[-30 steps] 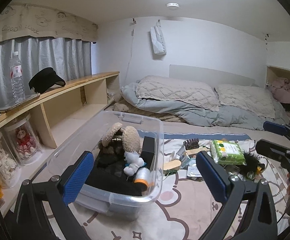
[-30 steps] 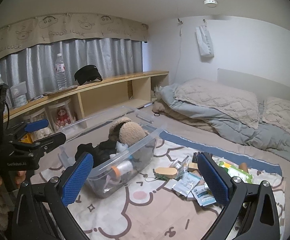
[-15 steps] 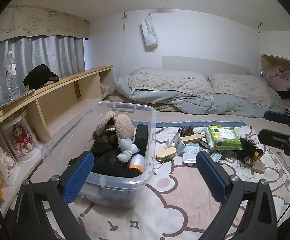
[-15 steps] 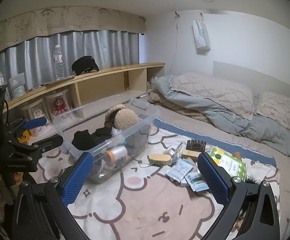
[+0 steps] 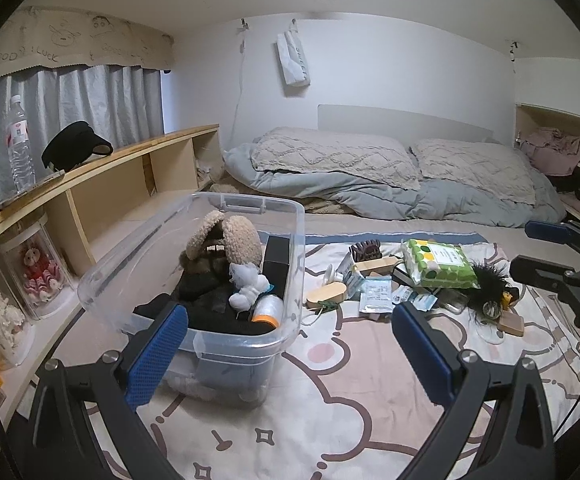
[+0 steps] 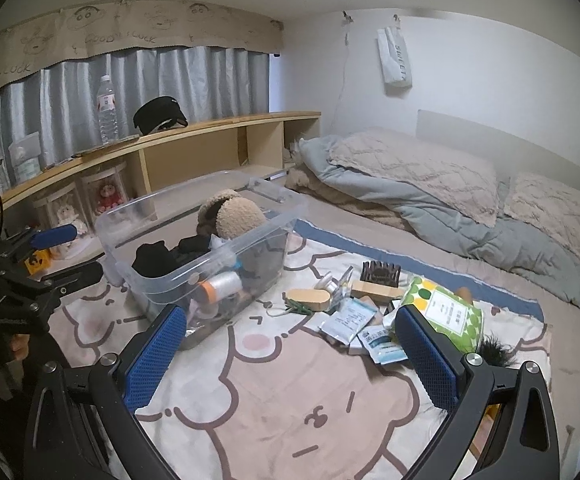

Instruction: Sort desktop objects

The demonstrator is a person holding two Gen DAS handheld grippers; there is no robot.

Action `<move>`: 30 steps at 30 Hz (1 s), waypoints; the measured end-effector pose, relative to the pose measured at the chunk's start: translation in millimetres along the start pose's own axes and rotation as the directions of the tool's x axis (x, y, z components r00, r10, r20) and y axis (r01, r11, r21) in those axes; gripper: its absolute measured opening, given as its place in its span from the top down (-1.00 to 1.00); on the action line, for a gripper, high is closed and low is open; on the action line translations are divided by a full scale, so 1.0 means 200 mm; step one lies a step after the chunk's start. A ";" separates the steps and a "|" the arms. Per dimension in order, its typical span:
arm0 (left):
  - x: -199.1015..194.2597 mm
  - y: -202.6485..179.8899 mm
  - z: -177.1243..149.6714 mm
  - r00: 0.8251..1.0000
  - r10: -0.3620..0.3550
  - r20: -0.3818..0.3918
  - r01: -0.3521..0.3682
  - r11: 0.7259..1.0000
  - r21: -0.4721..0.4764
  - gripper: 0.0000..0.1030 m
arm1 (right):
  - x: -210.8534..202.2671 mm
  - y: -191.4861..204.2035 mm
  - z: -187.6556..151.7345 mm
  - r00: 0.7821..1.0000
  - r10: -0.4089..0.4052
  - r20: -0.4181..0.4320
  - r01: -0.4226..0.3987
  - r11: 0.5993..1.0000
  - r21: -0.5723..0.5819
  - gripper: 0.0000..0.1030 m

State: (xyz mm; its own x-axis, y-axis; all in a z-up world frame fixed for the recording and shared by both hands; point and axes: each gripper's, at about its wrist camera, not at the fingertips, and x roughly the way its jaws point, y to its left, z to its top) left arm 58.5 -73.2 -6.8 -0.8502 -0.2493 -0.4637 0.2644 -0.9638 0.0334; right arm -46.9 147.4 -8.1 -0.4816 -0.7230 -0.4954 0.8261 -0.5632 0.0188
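Both grippers (image 5: 290, 344) (image 6: 291, 344) empty; bin (image 5: 290, 216) long axis runs away.

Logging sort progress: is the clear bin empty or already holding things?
Holding things. The bin has no lid on and contains a plush toy, dark clothes and an orange-capped bottle.

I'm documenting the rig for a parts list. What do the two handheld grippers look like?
Both match: the left gripper and right gripper have black angular frames with silver screws and long fingers faced with blue textured pads. Faint lettering marks the left one's black body, which trails a thin black cable.
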 end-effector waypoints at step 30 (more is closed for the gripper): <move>0.02 0.02 -0.02 1.000 -0.010 -0.025 0.010 1.000 0.020 -0.99 | 0.04 0.02 -0.01 1.000 0.001 -0.026 -0.001 1.000 -0.001 -1.00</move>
State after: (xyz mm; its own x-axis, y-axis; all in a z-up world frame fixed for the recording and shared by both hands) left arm 57.7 -76.8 -12.4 -0.8411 -0.2376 -0.4859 0.2465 -0.9680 0.0467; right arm -47.1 140.9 -14.4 -0.4731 -0.7131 -0.5174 0.8268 -0.5622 0.0188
